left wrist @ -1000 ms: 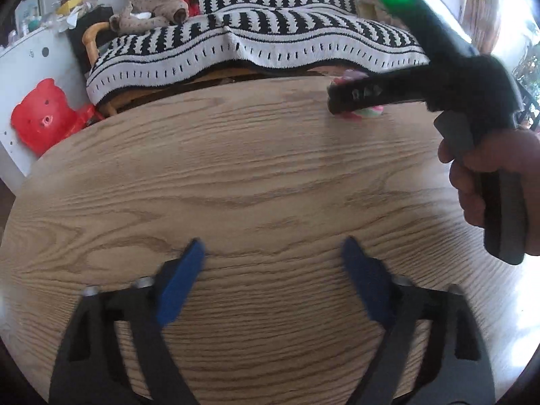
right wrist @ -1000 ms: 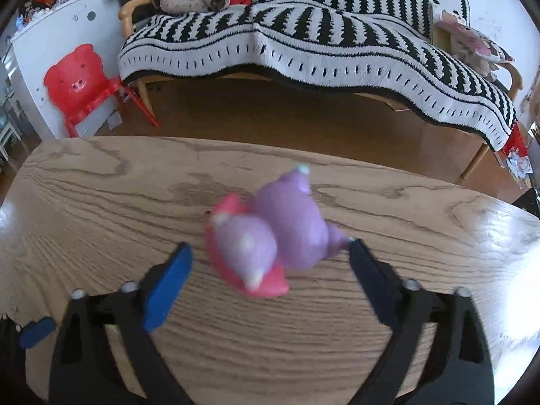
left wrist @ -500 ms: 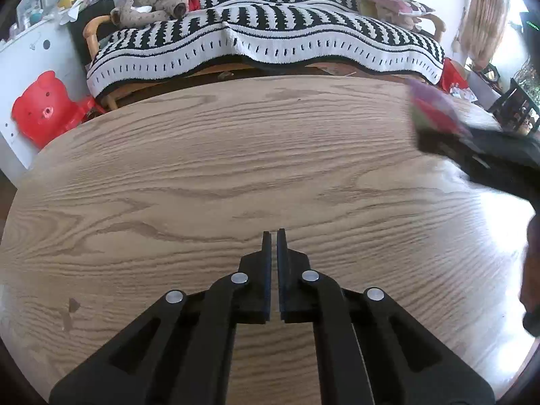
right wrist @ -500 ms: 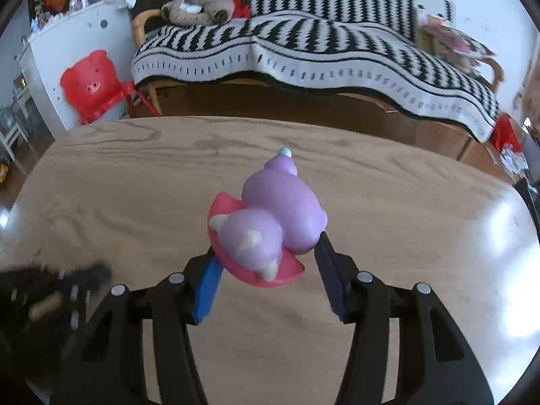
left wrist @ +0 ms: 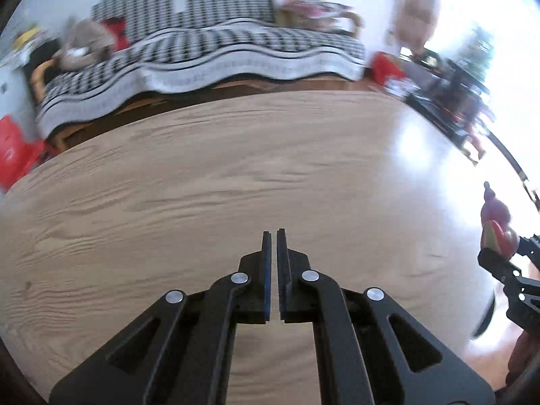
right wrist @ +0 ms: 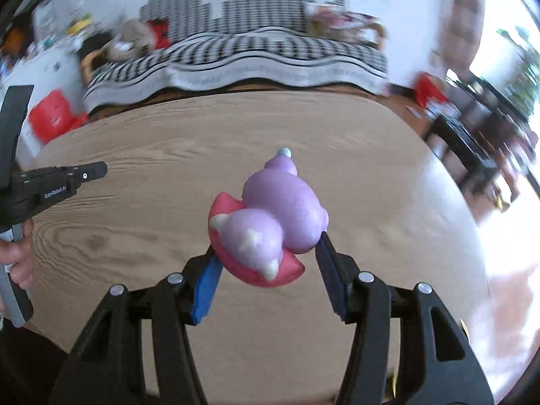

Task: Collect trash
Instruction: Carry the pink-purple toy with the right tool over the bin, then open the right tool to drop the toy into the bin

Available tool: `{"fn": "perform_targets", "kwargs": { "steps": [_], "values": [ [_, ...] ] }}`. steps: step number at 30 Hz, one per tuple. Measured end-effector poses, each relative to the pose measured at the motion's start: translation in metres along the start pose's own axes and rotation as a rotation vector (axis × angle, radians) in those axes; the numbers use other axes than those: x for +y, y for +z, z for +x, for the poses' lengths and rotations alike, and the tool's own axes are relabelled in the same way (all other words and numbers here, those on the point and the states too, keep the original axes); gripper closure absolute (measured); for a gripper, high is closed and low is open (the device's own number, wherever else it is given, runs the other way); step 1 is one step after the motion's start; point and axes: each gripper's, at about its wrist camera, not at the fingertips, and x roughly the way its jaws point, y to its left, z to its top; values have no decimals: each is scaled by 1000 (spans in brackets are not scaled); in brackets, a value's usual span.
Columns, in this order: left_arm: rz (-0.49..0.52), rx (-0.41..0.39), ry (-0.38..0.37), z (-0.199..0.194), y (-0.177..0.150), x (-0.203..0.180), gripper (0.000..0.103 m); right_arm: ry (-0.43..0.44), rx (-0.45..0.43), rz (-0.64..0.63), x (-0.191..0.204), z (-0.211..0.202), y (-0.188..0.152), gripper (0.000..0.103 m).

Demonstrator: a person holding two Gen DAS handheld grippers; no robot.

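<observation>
My right gripper [right wrist: 266, 270] is shut on a purple and pink rubber toy [right wrist: 270, 222] and holds it above the oval wooden table [right wrist: 371, 185]. The toy also shows at the far right of the left wrist view [left wrist: 496, 226], held in the right gripper [left wrist: 506, 256]. My left gripper [left wrist: 274, 236] is shut and empty above the middle of the table [left wrist: 168, 185]. It shows from the side at the left of the right wrist view [right wrist: 98, 170].
Beyond the table stands a bench with a black and white striped blanket [left wrist: 202, 54] and a plush toy [left wrist: 81, 47]. A red child's chair [right wrist: 50, 118] stands at the left. Dark furniture [right wrist: 472, 148] stands at the right by a bright window.
My left gripper closed from open. My right gripper closed on the toy, lifted it off the table and carried it to the right. Both views are swinging right.
</observation>
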Motion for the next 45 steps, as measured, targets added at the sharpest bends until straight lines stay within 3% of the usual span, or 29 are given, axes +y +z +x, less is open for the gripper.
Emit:
{"fn": "perform_targets", "kwargs": {
  "steps": [7, 13, 20, 31, 45],
  "values": [
    [175, -16, -145, 1, -7, -138, 101, -143, -20, 212, -131, -58, -70, 48],
    [346, -7, -286, 6, -38, -245, 101, -244, -4, 373, -223, -87, -130, 48],
    [461, 24, -395, 16, -69, -322, 101, -304, 65, 479, -275, -92, -184, 46],
    [582, 96, -480, 33, -103, -379, 101, -310, 114, 590, -313, -86, -198, 43],
    [578, 104, -485, 40, -97, -383, 101, -329, 133, 617, -313, -78, -192, 40]
  ]
}}
